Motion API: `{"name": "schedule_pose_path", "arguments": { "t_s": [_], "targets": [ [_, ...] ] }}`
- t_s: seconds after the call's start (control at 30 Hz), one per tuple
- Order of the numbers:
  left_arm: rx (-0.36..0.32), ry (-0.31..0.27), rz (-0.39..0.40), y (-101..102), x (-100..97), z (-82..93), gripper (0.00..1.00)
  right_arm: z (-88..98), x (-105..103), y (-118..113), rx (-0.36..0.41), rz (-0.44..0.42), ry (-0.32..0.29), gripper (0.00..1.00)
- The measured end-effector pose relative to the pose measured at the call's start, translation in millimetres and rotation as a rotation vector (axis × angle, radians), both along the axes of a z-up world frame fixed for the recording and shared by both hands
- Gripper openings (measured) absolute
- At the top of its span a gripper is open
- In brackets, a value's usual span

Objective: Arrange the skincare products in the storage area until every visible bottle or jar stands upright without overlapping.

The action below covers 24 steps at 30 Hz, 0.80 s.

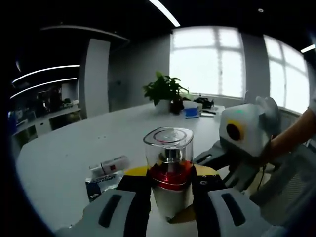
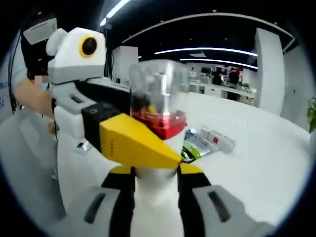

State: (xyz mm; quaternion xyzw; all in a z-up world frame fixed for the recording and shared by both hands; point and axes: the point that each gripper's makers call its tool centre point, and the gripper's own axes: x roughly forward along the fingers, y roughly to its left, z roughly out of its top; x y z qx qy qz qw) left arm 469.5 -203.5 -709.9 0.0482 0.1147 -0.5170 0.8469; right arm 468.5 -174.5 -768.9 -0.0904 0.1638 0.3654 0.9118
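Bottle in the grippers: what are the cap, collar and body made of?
Bottle: the cap looks like clear glossy plastic, since you can see through it to the pump. The collar is shiny red, metallic or lacquered. The body is opaque white, either plastic or frosted glass; I can't tell which.

White table (image 1: 74,148), smooth top. A small tube (image 1: 109,165) lies flat on it, touching a dark sachet (image 1: 101,183) just beside. Well beyond the tube, at the far edge, stand a potted plant (image 1: 164,91) and a blue box (image 1: 191,112).
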Motion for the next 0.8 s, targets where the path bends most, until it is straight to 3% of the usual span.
{"name": "schedule_pose_path", "arguments": {
  "t_s": [0.4, 0.67, 0.8],
  "targets": [
    [0.018, -0.004, 0.016, 1.8, 2.9, -5.1, 0.28, -4.0, 3.4, 1.3, 0.022, 0.034, -0.018, 0.32],
    [0.007, -0.019, -0.020, 3.2, -1.2, -4.9, 0.28, -3.6, 0.7, 3.6, 0.021, 0.063, -0.019, 0.32],
    [0.038, -0.031, -0.031, 5.6, -3.9, -9.0, 0.28, -3.5, -0.2, 4.1, 0.026, 0.067, -0.013, 0.32]
  ]
}}
